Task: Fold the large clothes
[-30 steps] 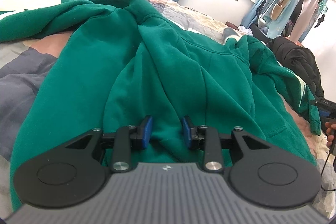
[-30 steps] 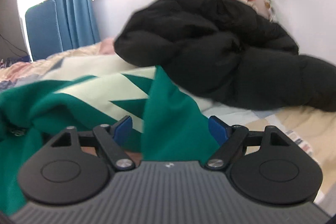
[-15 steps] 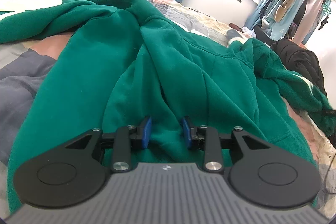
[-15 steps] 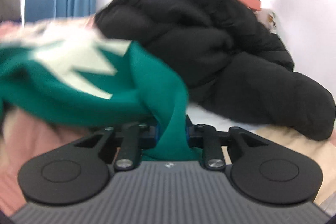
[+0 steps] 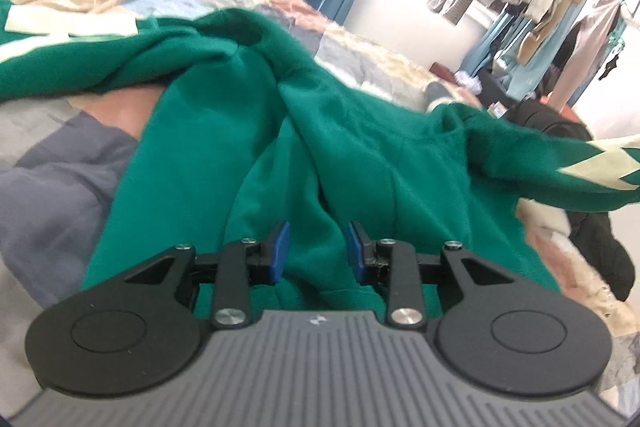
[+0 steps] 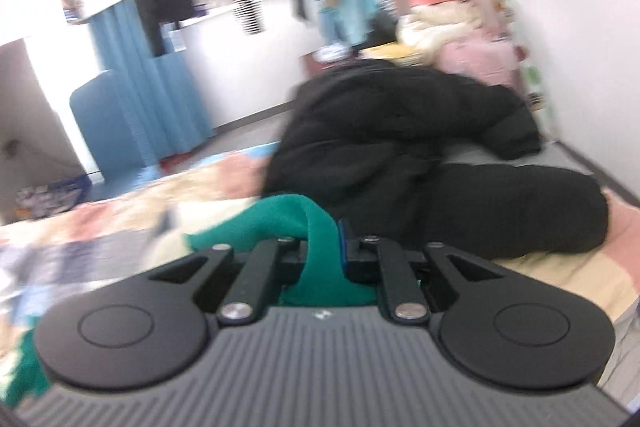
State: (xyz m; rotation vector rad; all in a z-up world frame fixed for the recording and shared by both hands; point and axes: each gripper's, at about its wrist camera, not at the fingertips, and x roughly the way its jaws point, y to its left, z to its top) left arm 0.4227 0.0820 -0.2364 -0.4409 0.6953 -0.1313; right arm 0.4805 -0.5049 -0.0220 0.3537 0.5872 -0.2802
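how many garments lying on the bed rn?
2. The green sweatshirt is spread across the quilt, gripped by both the left gripper and right gripper. The black puffer jacket is heaped beyond it. More may be hidden.

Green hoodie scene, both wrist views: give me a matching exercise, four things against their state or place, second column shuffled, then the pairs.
Things:
1. right tool
2. left tool
3. black puffer jacket
4. green hoodie

States or places:
A. heaped on the bed beyond the lifted sleeve
B. pads closed on a fold near the hoodie's hem
C. shut on the hoodie's sleeve end
D. spread crumpled across the patchwork quilt

Pairs: 1-C, 2-B, 3-A, 4-D
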